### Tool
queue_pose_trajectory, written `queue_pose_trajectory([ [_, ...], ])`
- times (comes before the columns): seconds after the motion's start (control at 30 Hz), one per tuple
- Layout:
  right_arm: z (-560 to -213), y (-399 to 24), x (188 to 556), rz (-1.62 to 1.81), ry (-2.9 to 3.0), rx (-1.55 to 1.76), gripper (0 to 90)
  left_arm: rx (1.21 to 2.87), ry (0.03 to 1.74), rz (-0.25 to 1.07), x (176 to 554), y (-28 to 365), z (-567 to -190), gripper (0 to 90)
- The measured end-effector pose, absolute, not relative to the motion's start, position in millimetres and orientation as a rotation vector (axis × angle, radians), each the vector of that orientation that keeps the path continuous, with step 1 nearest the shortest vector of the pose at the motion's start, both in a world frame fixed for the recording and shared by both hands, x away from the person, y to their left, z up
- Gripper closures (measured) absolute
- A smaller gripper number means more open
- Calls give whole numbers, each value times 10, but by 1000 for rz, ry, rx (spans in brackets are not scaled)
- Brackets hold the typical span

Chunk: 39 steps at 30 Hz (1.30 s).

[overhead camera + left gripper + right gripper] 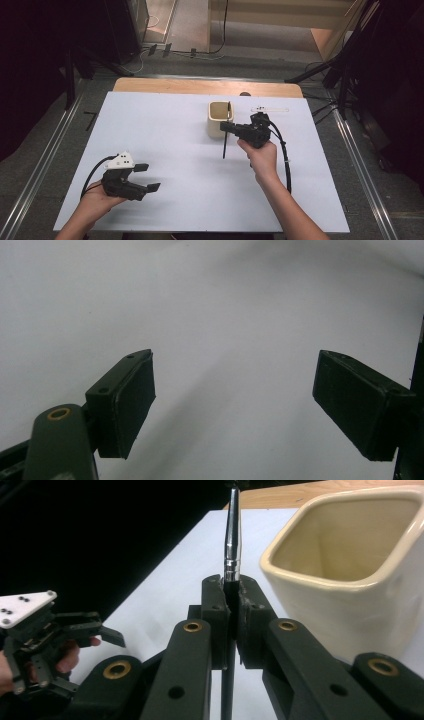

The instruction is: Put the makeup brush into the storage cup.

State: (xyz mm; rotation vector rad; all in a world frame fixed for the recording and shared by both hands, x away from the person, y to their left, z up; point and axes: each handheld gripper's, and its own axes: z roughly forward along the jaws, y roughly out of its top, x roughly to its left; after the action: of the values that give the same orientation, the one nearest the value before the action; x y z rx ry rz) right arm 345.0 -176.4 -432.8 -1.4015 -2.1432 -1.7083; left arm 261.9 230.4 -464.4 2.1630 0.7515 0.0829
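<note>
Right gripper (231, 625), jaws closed on a thin pen (231, 535): the pads clamp the stick about midway along its length, metal collar and dark upper part rising above the jaws, the lower part hanging below them. In the high view the right gripper (227, 127) stands just in front of the cup (218, 120), and the pen (226, 142) runs nearly upright, its top level with the cup's rim and its lower tip close over the white table (165, 145), on the person's side of the cup. The cup is cream, square-mouthed and, as far as its inside shows, empty; it lies immediately beyond and to one side of the held pen. Judged from this, the coming move turns on one relation: the pen's long axis is already close to vertical, so it needs lifting clear of the rim and carrying over the cup's mouth before lowering. Left gripper (145, 176), jaws wide apart with nothing between them, rests in the left hand (97, 197) well away from the cup toward the near left of the table; the right hand (261, 157) is far nearer the cup. A pale clear strip (270, 108) lies beyond the cup
</note>
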Motion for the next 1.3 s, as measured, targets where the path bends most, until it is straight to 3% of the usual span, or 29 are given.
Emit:
queue_pose_trajectory([
  [1.3,-3552,-1723,4103,-1768,-2216,-1479,858,2160,764,62,2642,2329,-4653,175],
])
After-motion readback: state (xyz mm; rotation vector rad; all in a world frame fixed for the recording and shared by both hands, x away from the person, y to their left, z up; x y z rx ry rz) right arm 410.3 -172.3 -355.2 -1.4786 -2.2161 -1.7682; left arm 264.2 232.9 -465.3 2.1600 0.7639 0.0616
